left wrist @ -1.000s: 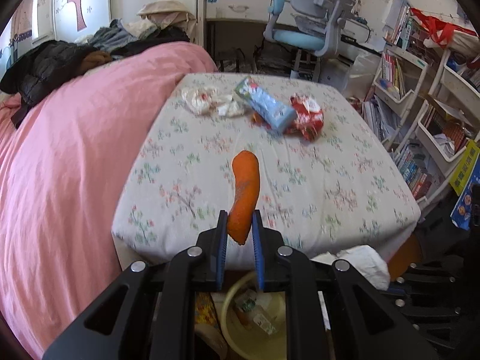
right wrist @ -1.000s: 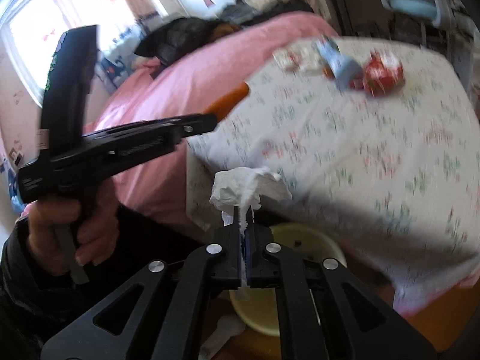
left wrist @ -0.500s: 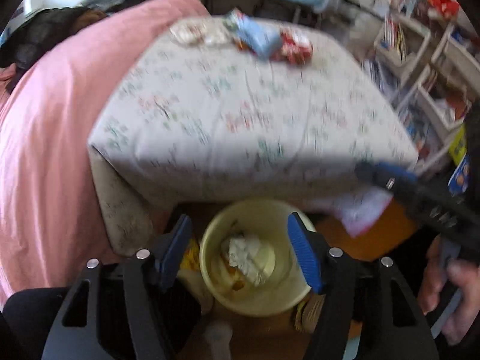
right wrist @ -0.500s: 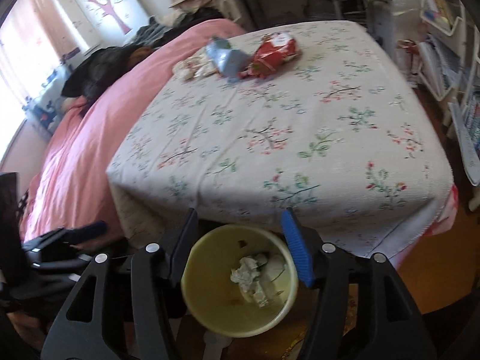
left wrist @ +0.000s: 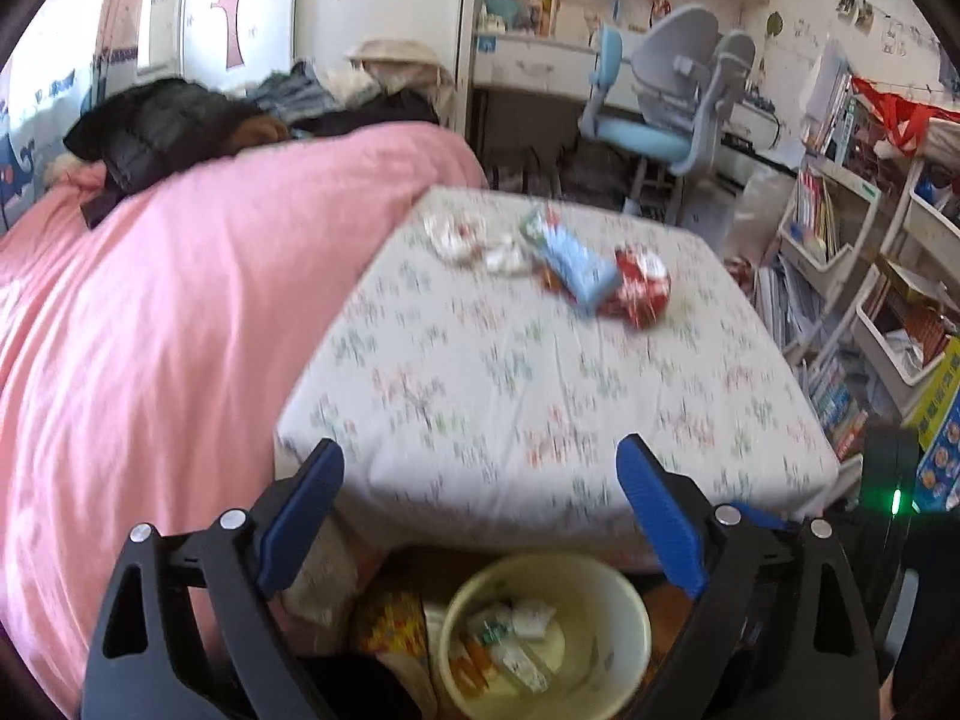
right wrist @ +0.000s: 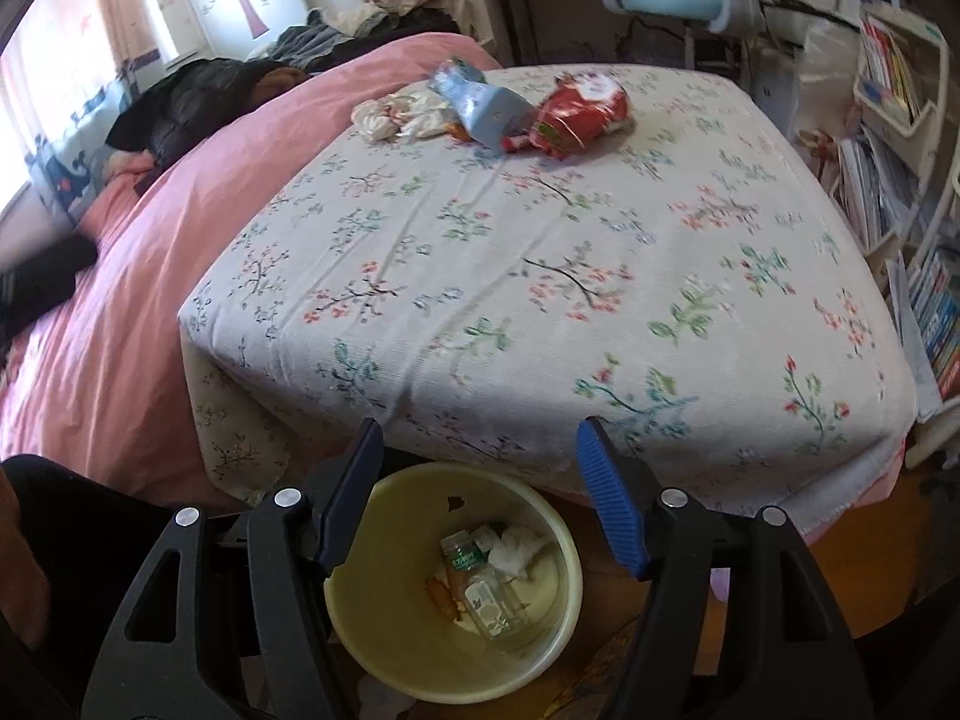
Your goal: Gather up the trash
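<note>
left gripper (left wrist: 480, 510): jaws opening, wide apart, nothing between them; above the bin
right gripper (right wrist: 480, 492): jaws opening, apart, empty; also over the bin
bin (right wrist: 558, 540): pale yellow, round, on the floor just below the table edge, framed between both pairs of fingers
bin contents: white tissue (right wrist: 516, 546), small clear bottle (right wrist: 492, 600), orange piece (right wrist: 441, 594), other small bits, lying at the bottom
table (right wrist: 540, 276): floral cloth, near half bare
trash left: at the far end of the table, bunched together
blue pack (right wrist: 483, 105): middle of the bunch, overlaps the red one
red pack (right wrist: 579, 111): crumpled, right of the blue
white wrappers (right wrist: 399, 114): left of the blue, touching it
bed (left wrist: 150, 312): pink cover, left of the table, dark jacket (left wrist: 162, 126) at its far end
chair (left wrist: 666, 108): grey and blue, beyond the table
shelves (left wrist: 840, 228): books, right side
</note>
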A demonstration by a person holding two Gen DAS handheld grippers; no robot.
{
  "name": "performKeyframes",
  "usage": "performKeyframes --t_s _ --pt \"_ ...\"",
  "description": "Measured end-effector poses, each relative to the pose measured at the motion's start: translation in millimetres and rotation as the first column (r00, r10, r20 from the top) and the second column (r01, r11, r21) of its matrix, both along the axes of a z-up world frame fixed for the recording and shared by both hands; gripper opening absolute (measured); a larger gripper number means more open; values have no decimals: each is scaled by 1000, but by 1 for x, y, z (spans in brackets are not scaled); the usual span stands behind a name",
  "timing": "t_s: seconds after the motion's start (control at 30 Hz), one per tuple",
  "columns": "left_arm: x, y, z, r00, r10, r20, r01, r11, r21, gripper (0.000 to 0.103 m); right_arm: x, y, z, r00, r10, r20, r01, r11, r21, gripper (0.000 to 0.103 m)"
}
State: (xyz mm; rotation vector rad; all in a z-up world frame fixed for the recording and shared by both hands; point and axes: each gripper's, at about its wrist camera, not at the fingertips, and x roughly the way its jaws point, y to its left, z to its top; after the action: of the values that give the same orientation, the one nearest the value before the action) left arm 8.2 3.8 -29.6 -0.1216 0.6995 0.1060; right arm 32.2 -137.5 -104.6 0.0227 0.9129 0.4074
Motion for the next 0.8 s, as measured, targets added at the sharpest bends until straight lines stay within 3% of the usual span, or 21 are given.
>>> performKeyframes --t_s 0.17,0.27,0.37,0.47,0.8 --pt "31 11 27 997 16 70 -20 999 49 95 -2 15 1 999 16 41 -15 999 -37 65" --pt "45 24 33 996 48 79 -49 999 13 95 -1 22 -1 999 23 46 -21 998 -51 66" --pt "45 35 19 996 81 38 -79 996 -40 95 0 30 -4 998 35 51 -32 997 -65 66" --pt "45 38 8 995 90 -33 -92 995 -42 95 1 38 -5 997 43 56 -39 997 -72 66" --pt "35 35 12 998 52 -20 -52 999 -15 95 -2 64 -17 994 96 49 -90 989 -119 66"
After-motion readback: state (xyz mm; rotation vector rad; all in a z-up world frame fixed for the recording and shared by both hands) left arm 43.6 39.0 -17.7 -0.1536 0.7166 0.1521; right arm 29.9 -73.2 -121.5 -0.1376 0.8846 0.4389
